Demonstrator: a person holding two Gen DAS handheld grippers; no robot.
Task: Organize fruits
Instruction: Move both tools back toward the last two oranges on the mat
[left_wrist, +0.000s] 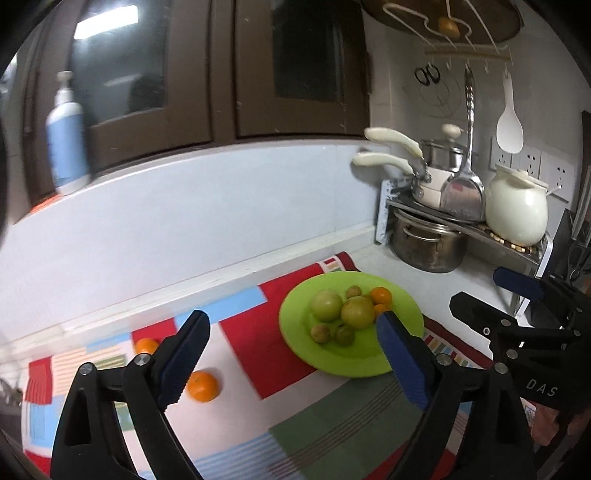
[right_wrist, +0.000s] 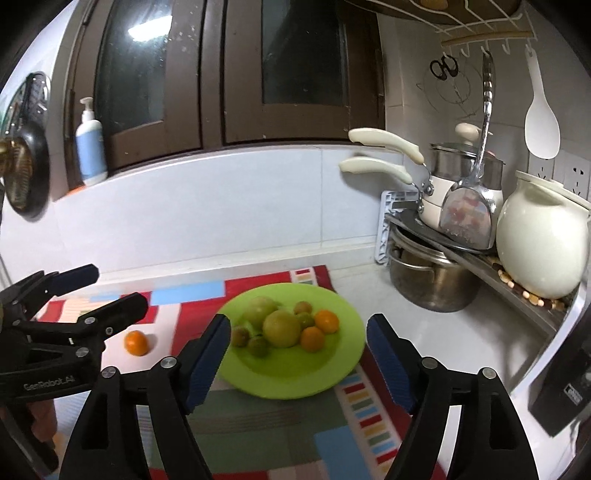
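1. Kitchen counter (right_wrist: 369, 295) under dark cabinets, partly covered by a patchwork mat (left_wrist: 295, 424).
2. Green plate (right_wrist: 332, 369) on the mat, holding green fruits (right_wrist: 282, 328) and two oranges (right_wrist: 327, 320).
3. Two more oranges: one (left_wrist: 202, 386) lies on the mat just beside my left gripper's finger, another (left_wrist: 146, 346) behind it.
4. My left gripper (left_wrist: 291, 354): fingers wide apart, nothing between them.
5. My right gripper (right_wrist: 297, 354): fingers apart, empty, above the plate.
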